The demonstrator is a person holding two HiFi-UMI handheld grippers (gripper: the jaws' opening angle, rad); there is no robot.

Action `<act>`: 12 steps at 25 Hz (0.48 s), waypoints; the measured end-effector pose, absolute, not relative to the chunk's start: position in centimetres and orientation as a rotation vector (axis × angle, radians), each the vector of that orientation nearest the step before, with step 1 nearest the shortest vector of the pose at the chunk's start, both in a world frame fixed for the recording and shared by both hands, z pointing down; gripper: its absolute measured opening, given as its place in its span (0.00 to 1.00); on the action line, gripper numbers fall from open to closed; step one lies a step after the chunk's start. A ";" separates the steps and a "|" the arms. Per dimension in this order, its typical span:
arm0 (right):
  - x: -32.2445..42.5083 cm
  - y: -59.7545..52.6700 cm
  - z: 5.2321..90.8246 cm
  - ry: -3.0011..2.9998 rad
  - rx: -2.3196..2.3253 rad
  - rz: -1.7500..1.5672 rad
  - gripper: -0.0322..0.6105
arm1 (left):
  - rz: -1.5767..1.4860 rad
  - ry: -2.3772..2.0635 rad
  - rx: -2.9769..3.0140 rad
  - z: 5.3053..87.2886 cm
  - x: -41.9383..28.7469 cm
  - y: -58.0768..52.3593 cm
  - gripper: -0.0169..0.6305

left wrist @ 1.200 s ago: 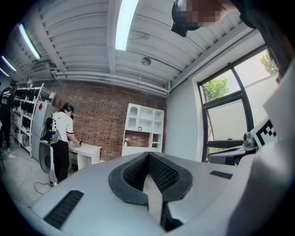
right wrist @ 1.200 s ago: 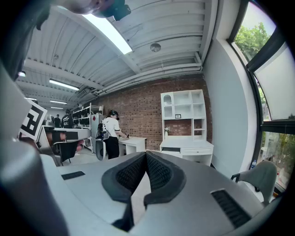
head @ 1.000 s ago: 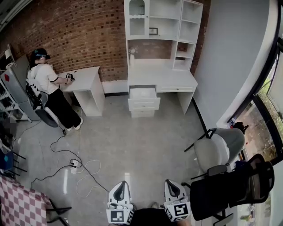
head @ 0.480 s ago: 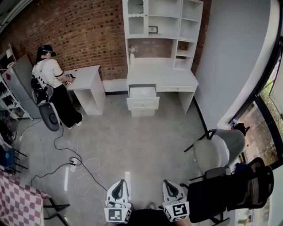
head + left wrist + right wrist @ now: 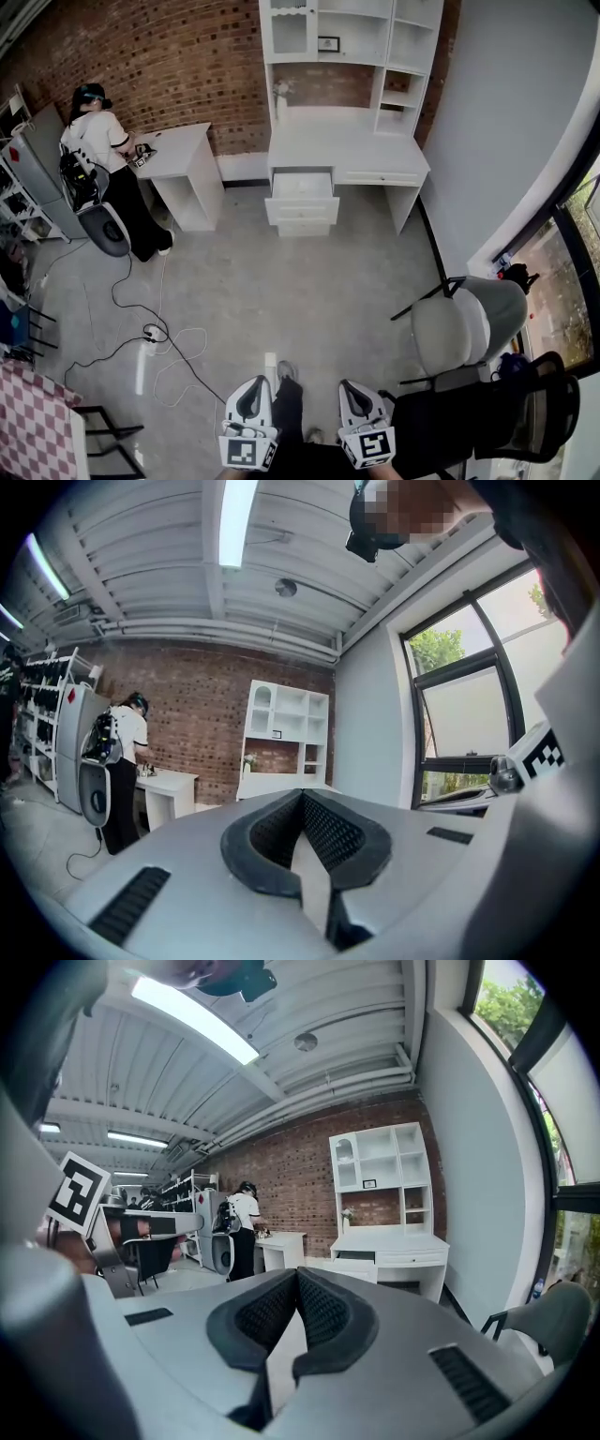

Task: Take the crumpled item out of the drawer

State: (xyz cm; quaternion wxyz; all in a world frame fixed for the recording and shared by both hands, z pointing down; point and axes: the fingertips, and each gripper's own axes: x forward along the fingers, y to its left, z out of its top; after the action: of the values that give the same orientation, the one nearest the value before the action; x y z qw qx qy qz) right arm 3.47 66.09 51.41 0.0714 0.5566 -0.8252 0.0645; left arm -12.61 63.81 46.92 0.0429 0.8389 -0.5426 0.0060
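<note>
A white desk with a shelf unit [image 5: 345, 141] stands against the brick wall far ahead. Its top left drawer [image 5: 302, 185] is pulled open; what lies inside is too far off to make out, so no crumpled item shows. The same desk shows in the right gripper view [image 5: 398, 1251] and small in the left gripper view [image 5: 281, 780]. Low in the head view, my left gripper [image 5: 255, 386] and right gripper [image 5: 354, 389] are held side by side, far from the desk. Both are shut with nothing between the pads [image 5: 302, 797] [image 5: 297, 1274].
A person [image 5: 98, 141] stands at a small white table [image 5: 178, 155] at the left. Cables [image 5: 159, 352] trail over the floor. A grey chair [image 5: 464, 323] and a black office chair [image 5: 487, 422] stand at the right, a checked cloth [image 5: 37, 422] at lower left.
The head view has moved closer to the desk, which sits nearer and more central. A leg and foot now show between the grippers. Both grippers stay shut.
</note>
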 end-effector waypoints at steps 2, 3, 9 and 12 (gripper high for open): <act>3.8 62.9 52.1 -2.459 1.687 0.199 0.07 | 0.018 -1.626 2.563 48.1 -11.8 60.5 0.06; 3.8 61.1 52.2 -2.450 1.690 0.193 0.07 | 0.012 -1.608 2.559 48.6 -11.6 58.6 0.06; 3.3 47.9 50.9 -2.392 1.705 0.164 0.07 | -0.010 -1.499 2.574 49.2 -10.8 44.7 0.06; 3.0 41.1 49.4 -2.376 1.708 0.142 0.07 | -0.036 -1.461 2.597 48.2 -11.2 37.8 0.06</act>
State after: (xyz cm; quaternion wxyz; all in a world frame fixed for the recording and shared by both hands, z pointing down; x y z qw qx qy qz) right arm 2.96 41.05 49.43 0.1055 0.5798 -0.8065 0.0483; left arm -11.16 37.78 48.19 0.0806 0.8686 -0.4887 -0.0119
